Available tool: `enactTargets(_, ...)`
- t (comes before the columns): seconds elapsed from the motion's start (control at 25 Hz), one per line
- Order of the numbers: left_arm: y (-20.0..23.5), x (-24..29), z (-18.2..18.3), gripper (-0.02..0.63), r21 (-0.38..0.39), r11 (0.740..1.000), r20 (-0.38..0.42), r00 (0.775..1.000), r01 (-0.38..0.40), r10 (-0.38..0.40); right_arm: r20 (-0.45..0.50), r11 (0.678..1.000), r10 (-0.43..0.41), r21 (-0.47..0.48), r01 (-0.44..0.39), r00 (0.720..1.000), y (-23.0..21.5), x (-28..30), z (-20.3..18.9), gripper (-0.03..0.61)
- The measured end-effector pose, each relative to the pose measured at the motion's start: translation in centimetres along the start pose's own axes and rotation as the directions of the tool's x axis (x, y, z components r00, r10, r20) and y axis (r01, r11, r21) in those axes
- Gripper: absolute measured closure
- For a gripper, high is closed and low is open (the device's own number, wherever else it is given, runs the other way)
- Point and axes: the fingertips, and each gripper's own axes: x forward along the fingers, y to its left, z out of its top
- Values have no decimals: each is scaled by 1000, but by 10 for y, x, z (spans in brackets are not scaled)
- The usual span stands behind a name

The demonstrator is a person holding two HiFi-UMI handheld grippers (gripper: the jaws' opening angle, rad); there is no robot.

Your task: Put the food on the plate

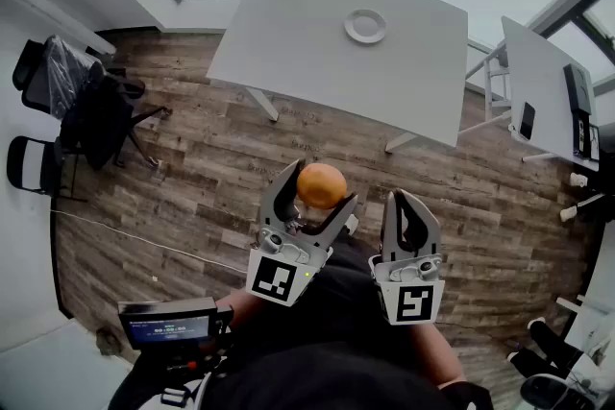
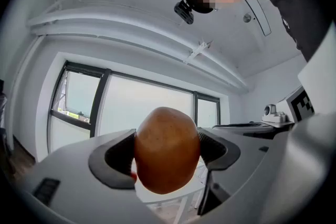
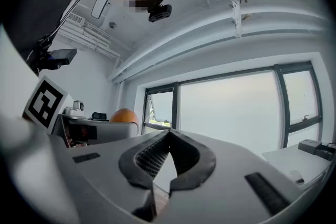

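The food (image 1: 321,184), a round orange-brown piece with a finely speckled skin, sits pinched between the jaws of the left gripper (image 1: 320,188); in the left gripper view the food (image 2: 167,149) fills the gap of that gripper (image 2: 167,153), both dark ribbed pads pressing on its sides, the jaws standing wide around it; it is held in the air, well apart from the plate (image 1: 365,25) and nearer the person than the plate is. The right gripper (image 1: 405,198) is just beside the left one, on the same near side of the plate; in its own view the right gripper (image 3: 167,140) has its jaws pressed together at the tips with nothing between them, and the food (image 3: 124,114) shows off to its left. The plate is small, round and white; it lies on a white table (image 1: 288,34), toward that table's far edge. Right of the plate stands a second table (image 1: 538,77); far left of it, dark chairs (image 1: 77,101) stand on the wooden floor (image 1: 192,168).
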Motion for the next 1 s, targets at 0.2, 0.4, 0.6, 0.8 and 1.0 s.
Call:
enactTargets(0.2, 2, -2, 0, 267, 2, 1000, 3, 1000, -10, 10, -6, 1000, 13, 20, -13, 1000, 0, -1, -3, 571)
enactTargets(0.4, 2, -1, 2, 267, 12, 1000, 14, 1000, -20, 20, -14, 999, 18, 36, -18, 1000, -1, -1, -5, 571)
enactTargets(0.6, -10, -2, 9, 267, 95, 995, 36, 999, 3, -7, -18, 999, 28, 31, -27, 999, 1, -2, -8, 571)
enactTargets(0.8, -9, -2, 8, 267, 91, 996, 30, 1000, -4, 1, -18, 999, 32, 36, -31, 999, 1, -2, -8, 571)
enactTargets(1.0, -10, 0, 4, 267, 93, 995, 21, 1000, -22, 20, -12, 999, 38, 28, -38, 999, -3, -5, -8, 571)
